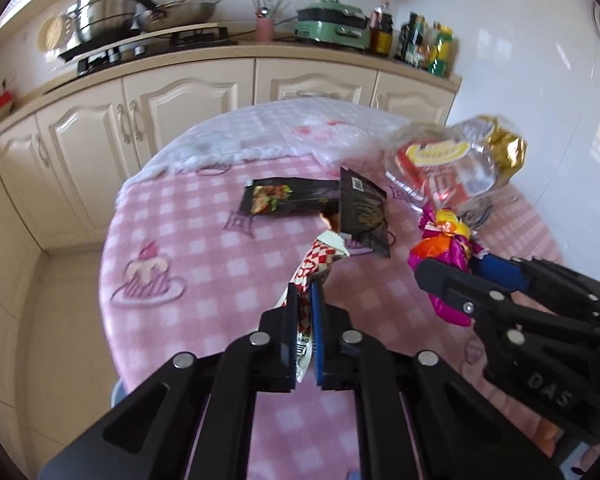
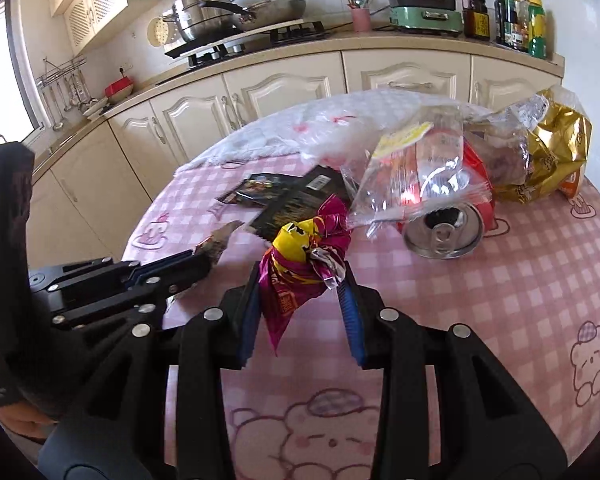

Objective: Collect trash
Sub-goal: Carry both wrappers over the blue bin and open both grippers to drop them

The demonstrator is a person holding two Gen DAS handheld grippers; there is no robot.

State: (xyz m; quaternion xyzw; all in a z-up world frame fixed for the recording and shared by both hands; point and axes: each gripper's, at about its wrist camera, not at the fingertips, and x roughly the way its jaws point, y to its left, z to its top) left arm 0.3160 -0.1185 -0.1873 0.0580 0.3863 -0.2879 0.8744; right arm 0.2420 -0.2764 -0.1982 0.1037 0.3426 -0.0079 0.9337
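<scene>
My left gripper (image 1: 303,292) is shut on a red-and-white checked wrapper (image 1: 320,256), which sticks out ahead of the pads above the pink checked tablecloth (image 1: 204,240). To its right, my right gripper (image 1: 448,276) is shut on a crumpled magenta and yellow wrapper (image 1: 444,256). The right wrist view shows that wrapper (image 2: 300,264) bunched between the blue pads of the right gripper (image 2: 300,280), and the left gripper (image 2: 204,264) low on the left. Two black sachets (image 1: 284,196) lie just beyond. A red drink can (image 2: 444,232) lies on its side under a clear plastic bag (image 2: 412,168).
A gold foil bag (image 2: 556,152) and a white plastic bag (image 2: 332,128) lie at the table's far side. Cream cabinets (image 1: 180,112) and a worktop with pots (image 1: 112,12), a green appliance (image 1: 332,24) and bottles (image 1: 424,44) stand behind. The floor (image 1: 60,320) drops away left of the round table.
</scene>
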